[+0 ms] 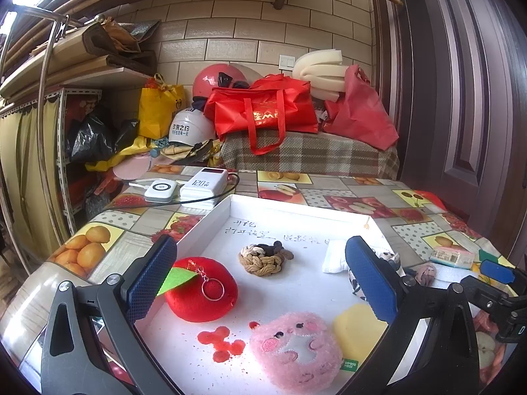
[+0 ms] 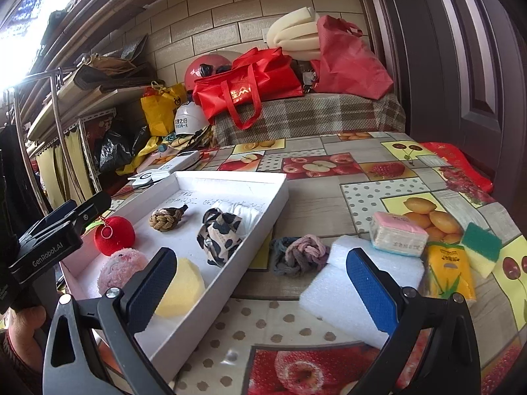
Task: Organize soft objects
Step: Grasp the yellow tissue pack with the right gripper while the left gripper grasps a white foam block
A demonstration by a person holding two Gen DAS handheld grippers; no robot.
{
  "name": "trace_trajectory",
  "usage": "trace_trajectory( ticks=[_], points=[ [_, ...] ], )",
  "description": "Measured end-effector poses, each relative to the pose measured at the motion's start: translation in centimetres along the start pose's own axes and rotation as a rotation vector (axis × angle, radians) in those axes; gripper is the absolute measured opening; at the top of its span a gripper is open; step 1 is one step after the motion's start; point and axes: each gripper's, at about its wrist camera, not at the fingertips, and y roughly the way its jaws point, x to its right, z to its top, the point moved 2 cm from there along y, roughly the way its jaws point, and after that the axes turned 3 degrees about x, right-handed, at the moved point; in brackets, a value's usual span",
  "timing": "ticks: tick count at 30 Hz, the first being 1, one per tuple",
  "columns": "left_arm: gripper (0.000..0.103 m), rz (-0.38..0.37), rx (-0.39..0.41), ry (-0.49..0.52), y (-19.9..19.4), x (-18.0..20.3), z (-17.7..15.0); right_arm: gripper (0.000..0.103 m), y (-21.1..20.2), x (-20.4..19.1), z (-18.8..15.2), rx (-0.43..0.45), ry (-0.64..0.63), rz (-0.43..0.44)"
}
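- The white tray (image 2: 263,217) is the landmark. Inside it lie a red plush apple (image 1: 201,291), a beige knotted rope piece (image 1: 263,258), a pink fluffy pouch (image 1: 294,350), a yellow sponge (image 2: 179,288), a cow-print scrunchie (image 2: 219,232) and a white folded cloth (image 2: 245,214).
- Still outside, just beside the tray's long wall, sits a pink-and-grey knotted scrunchie (image 2: 298,253), touching a white foam block (image 2: 359,293). Farther from the tray lie a tissue pack (image 2: 397,233), a yellow packet (image 2: 448,271) and a green-backed scouring sponge (image 2: 481,247).
- The right gripper (image 2: 263,291) hangs released, jaws wide, above the table between the tray wall and the foam block. A low approach to the scrunchie could likely catch the tray wall and shove the tray, or pinch the foam along with it.
- The scrunchie is loose and knotted; a shallow pinch probably grabs one loop, so it may dangle and snag on the tray rim.
- The left gripper (image 1: 260,283) is also released, spread over the tray's interior. Its nearer finger sits close to the apple's keyring (image 1: 213,289); closing there risks hooking the ring.
- Both grippers crowd the same tray end, so a drop-off could bump them together.
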Motion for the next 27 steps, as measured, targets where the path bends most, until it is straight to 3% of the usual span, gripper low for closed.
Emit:
trace_trajectory(
  ticks=[8,12,14,17,19,23,27],
  points=[
    [0.103,-0.014,0.0,0.019,-0.4,0.7,-0.1,0.103,-4.6,9.5,-0.4,0.001,0.028,-0.243],
    [0.103,-0.029,-0.001,0.025,-1.0,1.4,-0.3,0.103,-6.7,16.2,-1.0,-0.011,0.195,-0.349],
    [0.103,-0.075,-0.01,0.016,-1.5,2.4,-0.6,0.103,-7.6,19.0,-1.6,-0.013,0.305,-0.378],
    [0.103,-0.162,-0.03,0.053,-2.3,5.4,-1.1,0.103,-8.1,21.1,-2.4,-0.014,0.418,-0.362],
    [0.103,-0.241,-0.054,0.088,-2.8,8.0,-1.5,0.103,-7.9,21.0,-2.4,-0.023,0.422,-0.347],
    [0.103,-0.376,-0.166,0.153,-2.6,14.0,-2.7,0.103,-5.8,18.5,-1.9,-0.108,0.284,-0.283],
    [0.103,-0.388,-0.291,0.188,-0.9,18.4,-3.8,0.103,-2.8,15.4,-1.3,-0.186,0.116,-0.221]
  ],
)
